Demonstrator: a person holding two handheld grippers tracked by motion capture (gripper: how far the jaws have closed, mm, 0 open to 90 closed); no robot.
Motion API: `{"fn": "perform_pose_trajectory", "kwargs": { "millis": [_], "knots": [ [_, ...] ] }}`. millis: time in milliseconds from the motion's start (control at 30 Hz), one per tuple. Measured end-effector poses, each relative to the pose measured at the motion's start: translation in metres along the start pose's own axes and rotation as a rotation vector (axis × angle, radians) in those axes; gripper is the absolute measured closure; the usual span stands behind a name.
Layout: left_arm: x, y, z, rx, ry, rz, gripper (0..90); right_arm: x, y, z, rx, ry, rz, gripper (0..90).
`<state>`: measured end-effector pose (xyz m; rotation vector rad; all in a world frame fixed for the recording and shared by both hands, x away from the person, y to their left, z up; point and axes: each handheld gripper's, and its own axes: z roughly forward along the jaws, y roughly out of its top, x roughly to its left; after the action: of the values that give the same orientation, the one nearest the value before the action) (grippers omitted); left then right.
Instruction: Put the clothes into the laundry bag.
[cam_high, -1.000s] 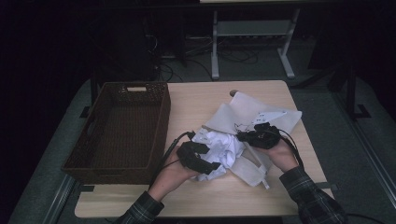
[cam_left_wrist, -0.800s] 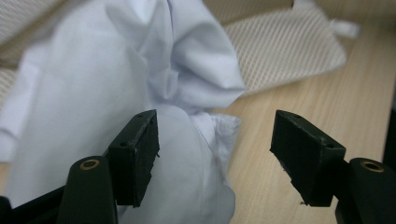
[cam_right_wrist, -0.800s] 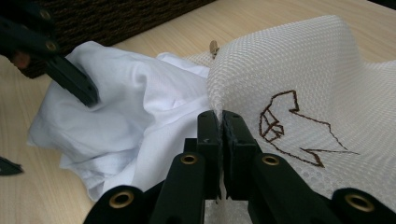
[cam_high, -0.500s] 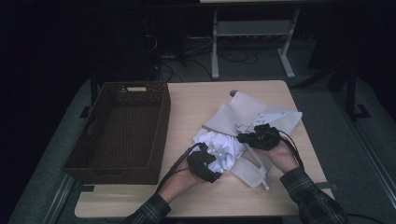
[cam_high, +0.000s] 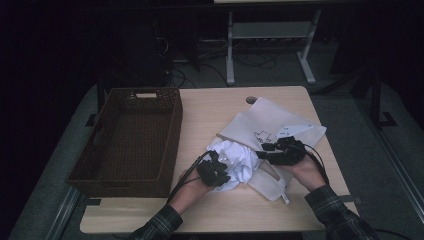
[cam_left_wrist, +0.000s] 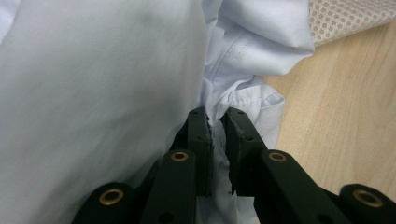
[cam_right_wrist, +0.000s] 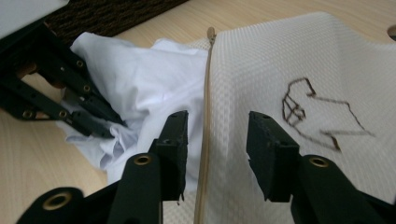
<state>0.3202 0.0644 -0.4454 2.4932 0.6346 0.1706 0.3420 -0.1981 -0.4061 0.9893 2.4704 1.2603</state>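
A crumpled white shirt (cam_high: 241, 159) lies at the table's front, half on a white mesh bag (cam_high: 274, 116) with a brown printed mark. My left gripper (cam_high: 221, 170) has just been closing; its jaws pinch a fold of the shirt (cam_left_wrist: 93, 93) at the tips (cam_left_wrist: 217, 116). My right gripper (cam_high: 266, 149) has just been opening. Its jaws (cam_right_wrist: 217, 128) stand apart over the bag's zipper edge (cam_right_wrist: 206, 107) without pressing on it. In the right gripper view the shirt (cam_right_wrist: 149, 79) sits to the left, with the left gripper (cam_right_wrist: 116, 122) biting into it.
A dark brown wicker basket (cam_high: 175, 135) stands at the table's left, with nothing showing inside. Bare light wood (cam_high: 215, 110) lies between basket and bag. A round cable hole (cam_high: 251, 100) sits near the far edge. Desk legs and cables stand on the floor beyond.
The left hand has sunk a little onto the shirt and the cloth under it is more bunched. The right hand has stayed where it was on the bag.
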Motion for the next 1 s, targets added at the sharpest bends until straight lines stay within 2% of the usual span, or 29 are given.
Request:
{"fn": "perform_pose_trajectory", "kwargs": {
  "millis": [67, 133, 167, 267, 333, 367, 433, 467, 500, 567, 700, 1000],
  "knots": [
    [0.000, 0.000, 0.000, -0.004, -0.005, -0.009, 83.0, 0.003, -0.011, -0.011, 0.010, -0.012, 0.005, 55.5],
    [0.001, 0.000, 0.000, -0.006, -0.008, -0.011, 83.2, 0.003, -0.014, -0.013, 0.011, -0.011, 0.011, 55.5],
    [0.001, 0.000, -0.001, -0.006, -0.011, -0.012, 83.7, 0.004, -0.024, -0.018, 0.034, -0.023, 0.012, 54.7],
    [0.000, 0.000, -0.002, -0.011, -0.012, -0.013, 84.2, 0.005, -0.034, -0.020, 0.043, -0.024, 0.023, 54.7],
    [0.000, 0.002, -0.005, -0.010, -0.025, -0.008, 84.8, 0.006, -0.044, -0.018, 0.074, -0.028, 0.025, 55.0],
    [0.000, 0.003, -0.007, -0.016, -0.030, -0.008, 85.3, 0.006, -0.049, -0.015, 0.108, -0.051, 0.008, 61.9],
    [0.000, 0.005, -0.009, -0.021, -0.036, -0.008, 85.5, 0.006, -0.049, -0.015, 0.108, -0.051, 0.008, 61.9],
    [-0.001, 0.007, -0.015, -0.047, -0.049, -0.014, 85.5, 0.006, -0.051, -0.014, 0.122, -0.070, -0.006, 67.0],
    [-0.001, 0.008, -0.017, -0.060, -0.057, -0.017, 85.7, 0.004, -0.052, -0.012, 0.126, -0.075, 0.002, 77.4],
    [-0.001, 0.010, -0.023, -0.082, -0.068, -0.017, 85.8, 0.004, -0.051, -0.012, 0.122, -0.086, -0.013, 82.9],
    [-0.006, 0.019, -0.034, -0.134, -0.082, -0.015, 85.8, 0.005, -0.047, -0.017, 0.083, -0.087, -0.022, 84.1],
    [-0.017, 0.038, -0.032, -0.150, -0.085, 0.033, 85.7, 0.009, -0.038, -0.023, 0.026, -0.075, -0.035, 84.3]
  ]
}}
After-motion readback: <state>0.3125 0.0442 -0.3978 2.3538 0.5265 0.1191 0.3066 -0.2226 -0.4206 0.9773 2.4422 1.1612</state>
